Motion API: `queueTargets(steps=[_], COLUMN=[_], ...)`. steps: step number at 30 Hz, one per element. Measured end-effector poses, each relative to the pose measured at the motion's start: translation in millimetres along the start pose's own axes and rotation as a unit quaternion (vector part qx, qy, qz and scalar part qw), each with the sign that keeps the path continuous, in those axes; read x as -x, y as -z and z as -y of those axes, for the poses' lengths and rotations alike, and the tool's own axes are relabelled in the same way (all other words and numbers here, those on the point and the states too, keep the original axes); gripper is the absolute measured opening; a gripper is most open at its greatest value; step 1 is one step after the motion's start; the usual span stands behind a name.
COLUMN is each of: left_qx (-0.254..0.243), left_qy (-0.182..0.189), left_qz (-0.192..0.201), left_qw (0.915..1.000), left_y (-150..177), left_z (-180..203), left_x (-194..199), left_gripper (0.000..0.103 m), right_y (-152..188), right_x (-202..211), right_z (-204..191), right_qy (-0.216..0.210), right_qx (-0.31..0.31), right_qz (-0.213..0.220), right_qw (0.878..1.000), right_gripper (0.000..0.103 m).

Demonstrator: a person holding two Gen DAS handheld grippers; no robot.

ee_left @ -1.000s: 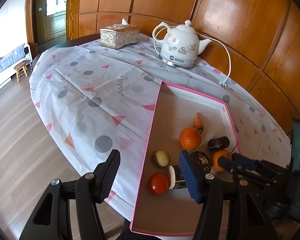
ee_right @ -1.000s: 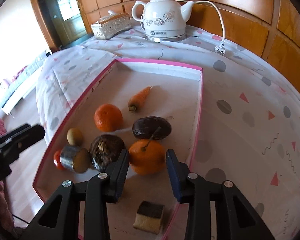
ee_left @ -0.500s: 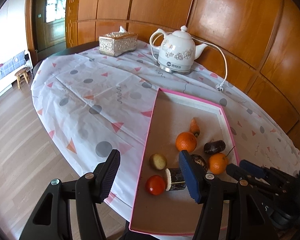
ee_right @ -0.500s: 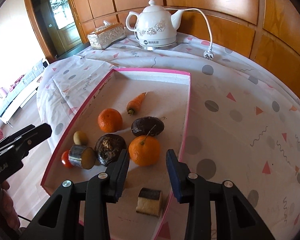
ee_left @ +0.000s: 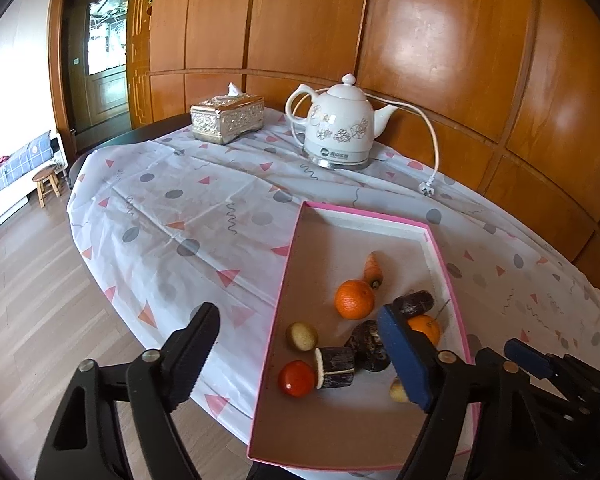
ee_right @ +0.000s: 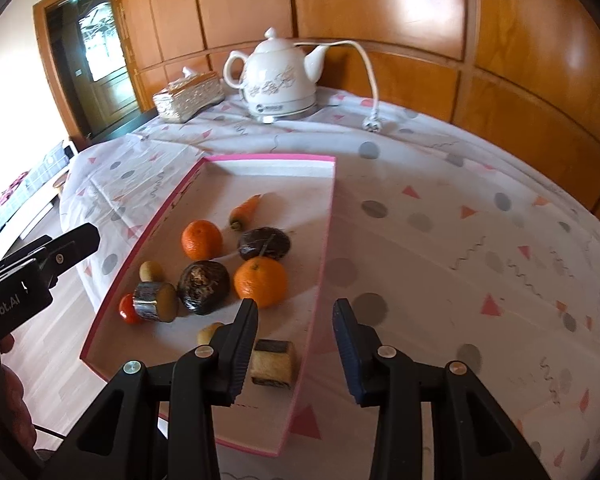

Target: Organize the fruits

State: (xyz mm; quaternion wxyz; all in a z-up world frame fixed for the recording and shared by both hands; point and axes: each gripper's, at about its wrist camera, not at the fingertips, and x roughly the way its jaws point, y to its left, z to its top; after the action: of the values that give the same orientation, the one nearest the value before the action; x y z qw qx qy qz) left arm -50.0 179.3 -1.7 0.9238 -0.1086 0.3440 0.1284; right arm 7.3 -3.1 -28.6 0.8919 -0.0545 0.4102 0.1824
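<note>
The round table point(ee_left: 204, 184) is showing bare cloth far and left; the pink-rimmed tray point(ee_right: 327, 216) is overhanging its near edge, fruits bunching at the tray's near half. The left gripper point(ee_left: 300, 344) is opening, empty. The right gripper point(ee_right: 296, 336) is hanging parted, empty, straddling the tray's right rim.

Pink-rimmed cardboard tray point(ee_left: 288, 272) sits on the patterned tablecloth point(ee_left: 188, 216), white ceramic kettle point(ee_left: 340, 128) behind it, oranges inside.

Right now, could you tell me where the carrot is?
In both views the carrot lies in the pink tray, farthest back, just behind the stemless orange.
</note>
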Motion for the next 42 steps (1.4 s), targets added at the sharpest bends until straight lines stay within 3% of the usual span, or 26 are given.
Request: queueTargets(steps=[7, 14, 42], left_qx=[-0.044, -0.056, -0.044], left_qy=[0.014, 0.013, 0.007], left_qz=[0.027, 0.027, 0.006], left_qw=[0.9986, 0.998, 0.999], left_y=[-2.1, -1.9, -1.1], left_z=[24.6, 33.2, 28.9], left_x=[13.3, 15.3, 7.7], left_gripper=[0.096, 0.103, 0.103], right_y=[7.2, 11.9, 12.5], right_x=[8.5, 11.2, 11.2], right_z=[13.8, 18.1, 17.0], right_qy=[0.023, 0.028, 0.029], right_qx=[-0.026, -0.033, -0.027], right_qz=[0.007, 0.006, 0.008], right_qw=[0.999, 0.999, 0.999], right_gripper=[0.04, 0.04, 0.04])
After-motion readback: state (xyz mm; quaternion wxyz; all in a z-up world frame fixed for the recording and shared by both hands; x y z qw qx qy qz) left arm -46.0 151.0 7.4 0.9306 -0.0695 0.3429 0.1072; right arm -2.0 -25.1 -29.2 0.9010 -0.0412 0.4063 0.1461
